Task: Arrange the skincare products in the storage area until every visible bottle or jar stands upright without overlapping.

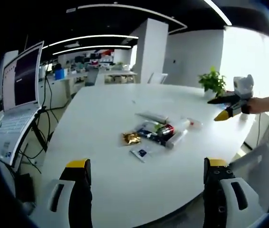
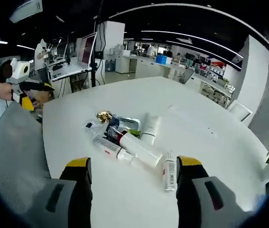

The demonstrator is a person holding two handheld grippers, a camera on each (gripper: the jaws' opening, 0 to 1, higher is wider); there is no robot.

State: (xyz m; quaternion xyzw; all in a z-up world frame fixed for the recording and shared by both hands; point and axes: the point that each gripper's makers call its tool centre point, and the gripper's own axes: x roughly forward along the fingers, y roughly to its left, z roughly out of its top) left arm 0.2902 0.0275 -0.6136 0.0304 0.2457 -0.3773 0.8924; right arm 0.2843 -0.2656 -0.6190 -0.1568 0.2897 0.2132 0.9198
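Observation:
Skincare products lie in a loose heap mid-table (image 1: 101, 190): a white tube (image 1: 152, 116), a red-banded bottle (image 1: 166, 130), a long white tube (image 1: 180, 133), a gold foil item (image 1: 131, 138) and a small sachet (image 1: 140, 153). All lie flat, and some overlap. My left gripper (image 1: 147, 163) is open and well short of the heap. My right gripper (image 2: 133, 163) is open too, just short of the heap's long white tube (image 2: 139, 149). A small red-printed tube (image 2: 169, 172) lies beside its right jaw. A hand holds each gripper at the table's edge: the right gripper (image 1: 227, 108) and the left gripper (image 2: 29, 90).
A potted plant (image 1: 213, 80) stands at the table's far edge. An open laptop (image 1: 20, 90) sits on a stand off the left side. Grey chairs (image 2: 15, 152) stand by the table edge. Office desks fill the background.

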